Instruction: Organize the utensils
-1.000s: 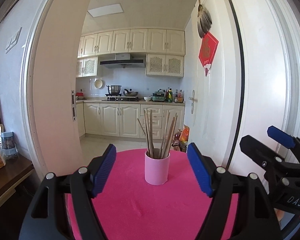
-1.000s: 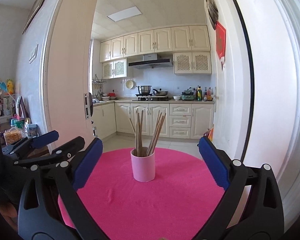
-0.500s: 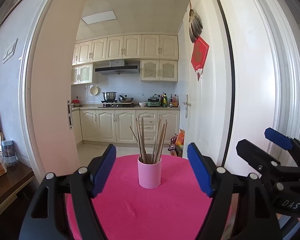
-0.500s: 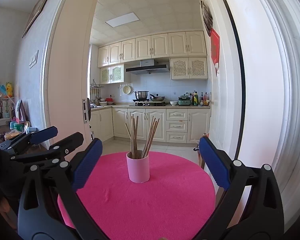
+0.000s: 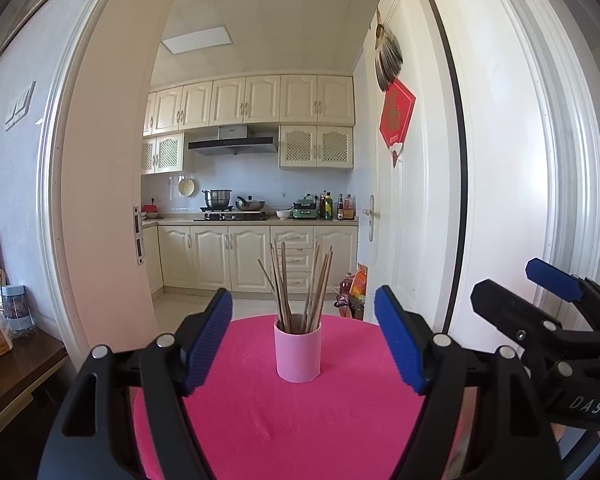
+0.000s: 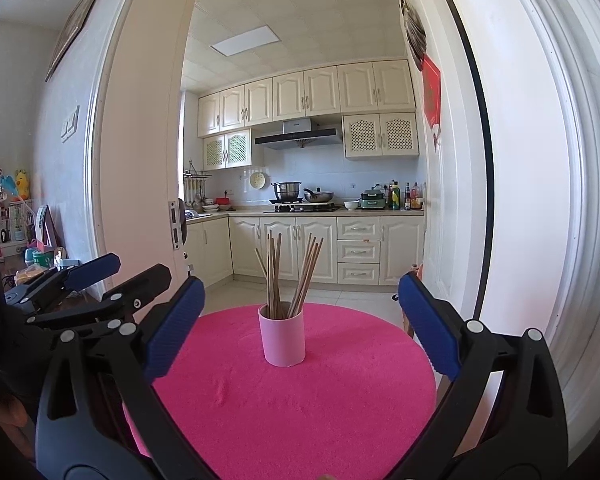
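A pink cup (image 5: 298,351) stands upright near the middle of a round table with a pink cloth (image 5: 284,420). Several wooden chopsticks (image 5: 300,288) stand in it, fanned out. My left gripper (image 5: 303,342) is open and empty, held back from the cup with its blue pads to either side of it in the view. My right gripper (image 6: 300,330) is open and empty, also held back from the cup (image 6: 283,336) and its chopsticks (image 6: 290,276). Each gripper shows at the edge of the other's view: the right one (image 5: 548,312), the left one (image 6: 100,284).
The table (image 6: 300,408) stands before an open doorway to a kitchen with cream cabinets (image 5: 236,256). A white door (image 5: 412,200) is at the right. A wooden side table (image 5: 16,368) with jars and packets is at the left.
Both grippers have risen and tilted up a little and drawn back slightly; the cup sits lower in the views. The cup and chopsticks have not moved. Both grippers stay open.
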### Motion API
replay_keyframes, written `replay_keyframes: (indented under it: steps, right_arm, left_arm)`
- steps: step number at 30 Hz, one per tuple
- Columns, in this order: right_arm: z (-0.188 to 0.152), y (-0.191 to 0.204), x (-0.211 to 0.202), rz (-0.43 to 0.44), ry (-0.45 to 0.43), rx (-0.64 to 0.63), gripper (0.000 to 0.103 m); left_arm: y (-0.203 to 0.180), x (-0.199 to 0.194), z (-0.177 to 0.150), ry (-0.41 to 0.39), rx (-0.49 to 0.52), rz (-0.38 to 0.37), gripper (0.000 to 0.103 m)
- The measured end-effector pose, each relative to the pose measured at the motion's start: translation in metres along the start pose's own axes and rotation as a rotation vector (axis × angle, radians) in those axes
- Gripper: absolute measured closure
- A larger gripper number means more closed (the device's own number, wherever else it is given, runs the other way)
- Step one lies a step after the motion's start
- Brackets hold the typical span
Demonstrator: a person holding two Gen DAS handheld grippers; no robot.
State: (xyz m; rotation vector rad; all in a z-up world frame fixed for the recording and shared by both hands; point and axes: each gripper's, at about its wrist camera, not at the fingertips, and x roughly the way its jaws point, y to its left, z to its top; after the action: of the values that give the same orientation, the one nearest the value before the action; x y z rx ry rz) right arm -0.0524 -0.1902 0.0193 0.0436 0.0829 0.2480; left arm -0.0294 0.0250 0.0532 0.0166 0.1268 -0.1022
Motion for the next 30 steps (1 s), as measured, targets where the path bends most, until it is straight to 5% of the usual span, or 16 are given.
replay_keyframes:
  steps: [30]
  right_arm:
    - [-0.0031,0.0,0.0034,-0.002,0.016,0.018,0.007]
  left_arm:
    - [-0.0014,0.0017,0.0006,-0.007,0.008,-0.021,0.03]
